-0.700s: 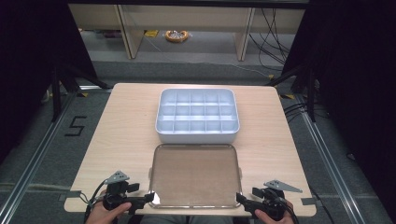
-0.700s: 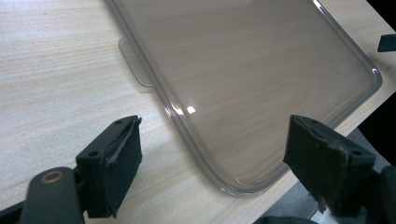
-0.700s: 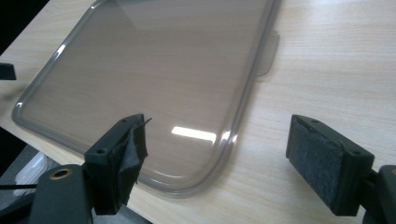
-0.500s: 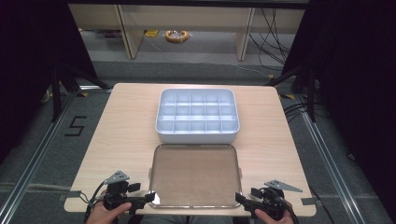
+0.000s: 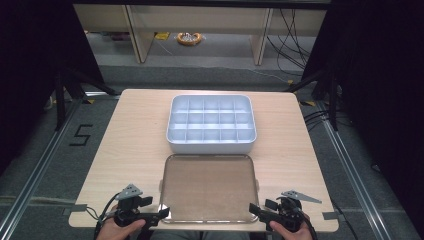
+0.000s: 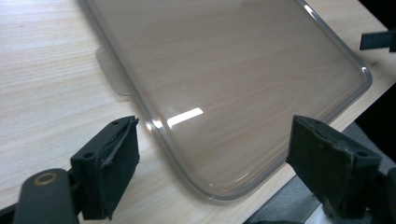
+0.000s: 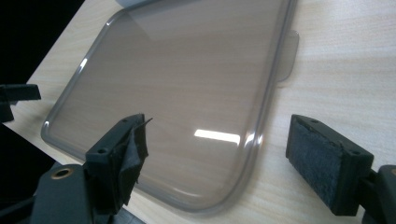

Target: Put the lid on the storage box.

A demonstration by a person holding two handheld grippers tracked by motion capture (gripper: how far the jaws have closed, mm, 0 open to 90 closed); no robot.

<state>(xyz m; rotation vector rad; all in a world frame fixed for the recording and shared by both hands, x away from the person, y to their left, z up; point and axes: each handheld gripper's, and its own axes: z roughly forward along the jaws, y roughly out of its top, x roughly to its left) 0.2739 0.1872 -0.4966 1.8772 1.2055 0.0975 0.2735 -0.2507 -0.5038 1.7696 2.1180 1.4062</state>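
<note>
Item: clear smoke-tinted lid [image 5: 207,187], lying flat on the bench [image 5: 130,135], its far edge just beside the near wall of the white compartment box [image 5: 211,124]; its near edge is sitting at the bench's front edge. A small tab [image 6: 112,74] is sticking out from each long side of the lid.

Left gripper [image 5: 150,216]: hovering at the lid's near left corner, fingers [image 6: 109,165] spread wide, the corner lying between them but unpinched.

Right gripper [image 5: 262,214]: hovering at the lid's near right corner, fingers [image 7: 327,161] likewise spread, nothing held.

Step in hand, as judged: taking up the lid by both near corners to set it on the box.

Handling note: the lid is looking thin and slick, so each gripper should be sliding one finger under the rim and closing together with the other gripper, lifting level; a one-sided pinch is likely to be twisting or skidding the lid off the bench's front edge.
</note>
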